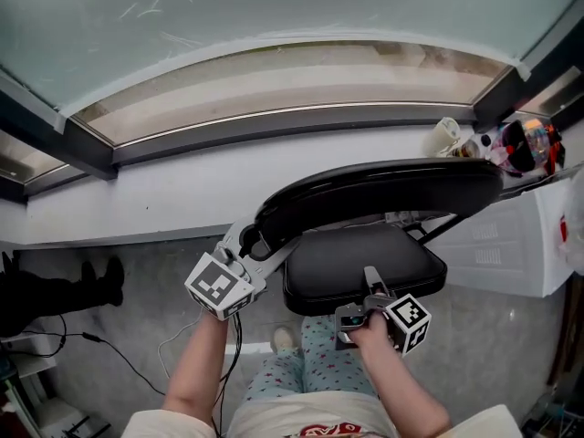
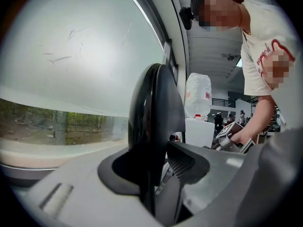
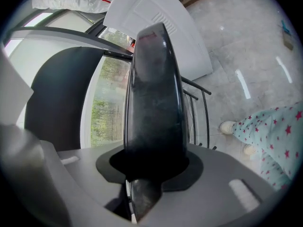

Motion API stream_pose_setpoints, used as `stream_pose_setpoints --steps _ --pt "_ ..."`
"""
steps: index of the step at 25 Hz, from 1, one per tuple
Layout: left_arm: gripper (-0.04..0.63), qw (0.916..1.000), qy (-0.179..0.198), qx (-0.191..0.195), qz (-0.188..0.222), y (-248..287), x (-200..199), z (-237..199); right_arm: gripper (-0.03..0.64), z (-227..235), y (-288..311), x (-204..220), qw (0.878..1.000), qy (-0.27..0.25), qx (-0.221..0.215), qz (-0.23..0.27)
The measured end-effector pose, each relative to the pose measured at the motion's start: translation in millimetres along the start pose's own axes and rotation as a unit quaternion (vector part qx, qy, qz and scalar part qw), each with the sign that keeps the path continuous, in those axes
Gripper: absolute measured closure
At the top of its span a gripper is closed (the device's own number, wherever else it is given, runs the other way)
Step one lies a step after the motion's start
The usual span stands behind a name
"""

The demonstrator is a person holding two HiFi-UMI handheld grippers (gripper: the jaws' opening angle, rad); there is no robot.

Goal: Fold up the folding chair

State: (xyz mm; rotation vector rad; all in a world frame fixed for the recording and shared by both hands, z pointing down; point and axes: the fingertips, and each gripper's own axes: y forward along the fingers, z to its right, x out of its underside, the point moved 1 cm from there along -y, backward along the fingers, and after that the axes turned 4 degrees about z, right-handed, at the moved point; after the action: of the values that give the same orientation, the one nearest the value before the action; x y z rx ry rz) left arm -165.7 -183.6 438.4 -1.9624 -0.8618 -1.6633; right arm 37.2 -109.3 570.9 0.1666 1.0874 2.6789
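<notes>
1. Two containers, both at R. A white cup-like thing (image 1: 445, 136) sits on the white sill (image 1: 182, 190) among small colourful bits; contents can't be read. A white box (image 2: 199, 131) stands closed w/ a white bag (image 2: 198, 94) on top.
2. L gripper (image 1: 260, 240): jaws clamped on the L end of the folding chair (image 1: 347, 203), on the edge of its black backrest (image 1: 411, 185). The pads press it from both sides.
3. R gripper (image 1: 372, 279): jaws stand partly apart but grip the front edge of the black seat (image 1: 365, 263). The edge fills the gap btwn them.
4. Chair is on the grey floor (image 1: 137, 299) btwn the person and the sill. Backrest hangs over the seat, close to the sill. Thin black frame tubes (image 1: 433, 229) show at R btwn seat and backrest.
5. Around, L to R: black cable (image 1: 109, 349) on the floor, well apart from the chair. Star-print trouser legs (image 1: 315, 354) and a pale shoe (image 1: 285, 338) lie just below the seat's front. A big window (image 1: 274, 16) spans above the sill.
</notes>
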Motion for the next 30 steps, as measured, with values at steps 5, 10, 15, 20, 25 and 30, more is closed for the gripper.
stream_pose_setpoints --steps 5,10,15,20,25,30 --pt "0.410 0.9999 0.011 0.002 -0.006 6 -10 -6 0.453 -32 21 1 1.000 0.017 0.026 0.002" --pt "0.414 0.9990 0.043 0.004 -0.013 8 -16 -11 0.434 -56 37 4 0.998 0.043 0.037 0.001" --pt "0.426 0.9963 0.076 0.036 -0.018 15 -19 -16 0.407 -76 54 3 0.997 0.062 0.042 0.009" --pt "0.458 0.9884 0.105 0.097 -0.049 18 -20 -22 0.391 -100 78 0 0.996 0.072 0.043 0.033" --pt "0.477 0.9848 0.100 0.129 -0.059 28 -24 -39 0.385 -115 95 1 0.995 0.075 0.052 0.042" --pt "0.498 0.9793 0.100 0.163 -0.067 38 -27 -50 0.371 -127 112 4 0.994 0.078 0.066 0.038"
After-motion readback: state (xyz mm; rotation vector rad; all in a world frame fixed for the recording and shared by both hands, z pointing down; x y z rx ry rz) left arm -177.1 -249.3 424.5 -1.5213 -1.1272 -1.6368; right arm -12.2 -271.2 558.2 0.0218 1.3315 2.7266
